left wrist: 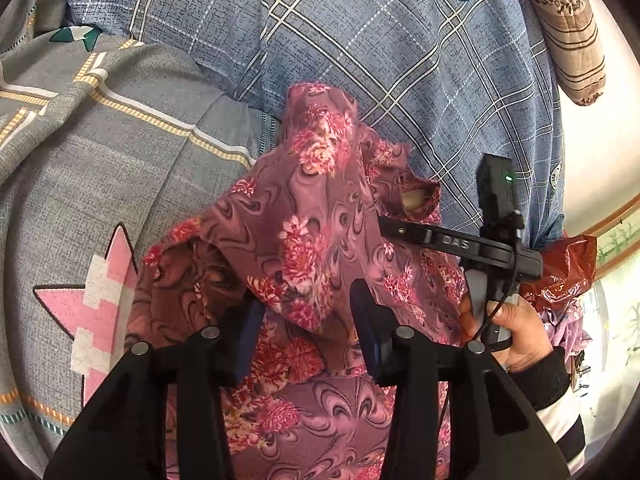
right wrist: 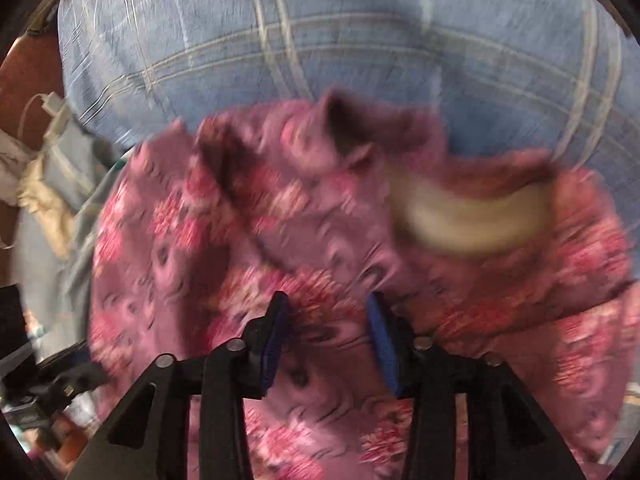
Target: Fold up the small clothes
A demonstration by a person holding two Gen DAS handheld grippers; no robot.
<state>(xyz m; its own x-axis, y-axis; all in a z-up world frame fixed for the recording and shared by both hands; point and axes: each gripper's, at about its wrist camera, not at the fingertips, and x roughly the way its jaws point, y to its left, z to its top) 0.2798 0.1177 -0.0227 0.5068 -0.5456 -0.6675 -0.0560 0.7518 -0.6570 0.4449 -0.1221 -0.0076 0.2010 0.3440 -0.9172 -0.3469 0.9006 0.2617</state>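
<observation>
Both grippers, left [left wrist: 306, 328] and right [right wrist: 326, 336], stand released with jaws apart over the floral garment [left wrist: 304, 240]. It lies crumpled on a blue checked bedsheet [left wrist: 400, 60].

A bed [left wrist: 400, 60] in blue plaid cover carried the crumpled floral garment [left wrist: 304, 216]; a grey patterned quilt [left wrist: 100, 152] lay alongside it.

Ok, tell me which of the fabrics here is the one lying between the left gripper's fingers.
The purple floral garment, with pink flowers on swirled purple; the grey striped bedding and blue plaid bedding lie beyond it, outside the left gripper.
</observation>
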